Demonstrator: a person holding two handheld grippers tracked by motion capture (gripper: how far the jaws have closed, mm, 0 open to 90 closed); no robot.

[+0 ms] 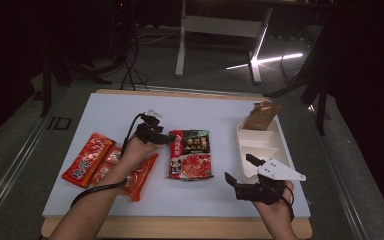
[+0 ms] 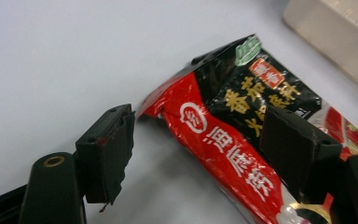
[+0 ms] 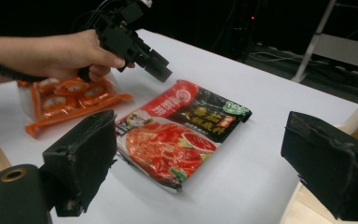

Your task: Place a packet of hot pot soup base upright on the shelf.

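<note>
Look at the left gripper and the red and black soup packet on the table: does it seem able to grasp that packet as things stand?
Probably yes. The left gripper sits at the corner of the soup packet with open jaws either side of that corner, and nothing lies between them and it.

Bare worktop open along the near edge and across the far half; passable strip between sauce packet and white tray; blocked at left by orange packets; brown bag crowding the tray's far end; left gripper close against the packet's far-left corner.
</note>
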